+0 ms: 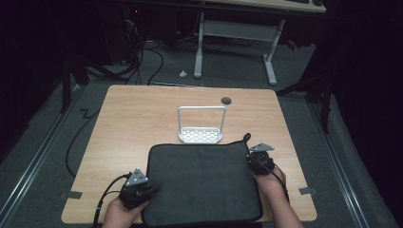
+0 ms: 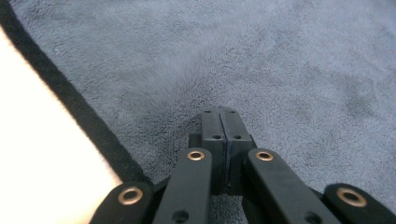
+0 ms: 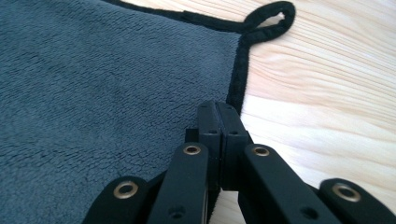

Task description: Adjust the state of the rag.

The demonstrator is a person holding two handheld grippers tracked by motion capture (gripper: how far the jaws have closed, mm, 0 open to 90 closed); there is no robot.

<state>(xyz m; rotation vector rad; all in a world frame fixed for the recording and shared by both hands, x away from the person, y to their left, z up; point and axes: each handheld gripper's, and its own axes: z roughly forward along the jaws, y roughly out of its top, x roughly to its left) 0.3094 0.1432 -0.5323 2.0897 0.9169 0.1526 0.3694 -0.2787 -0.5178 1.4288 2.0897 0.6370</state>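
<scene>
High view first: a dark grey towel (image 1: 203, 183) lies flat on the near half of a wooden table (image 1: 138, 118), its black-bound edge reaching almost to the person's side. Beyond its far edge stands a small white wire rack (image 1: 201, 126) with a tall handle loop, and farther back a round dark grommet (image 1: 226, 100) sits in the tabletop.

The left gripper (image 1: 142, 187) rests at the towel's near left edge, the right gripper (image 1: 256, 159) at its far right edge — near the corner where a small hanging loop (image 3: 270, 17) sticks out onto the wood.

Left gripper view shows the left gripper (image 2: 219, 123) with its jaws pressed together, tips down on the fleecy cloth just inside the black border; whether any fabric is pinched between them I cannot tell. Right gripper view shows the right gripper (image 3: 218, 116) likewise clenched, tips at the towel's black edge (image 3: 238, 74) where cloth meets bare table — again no clear sign of a pinch.
</scene>
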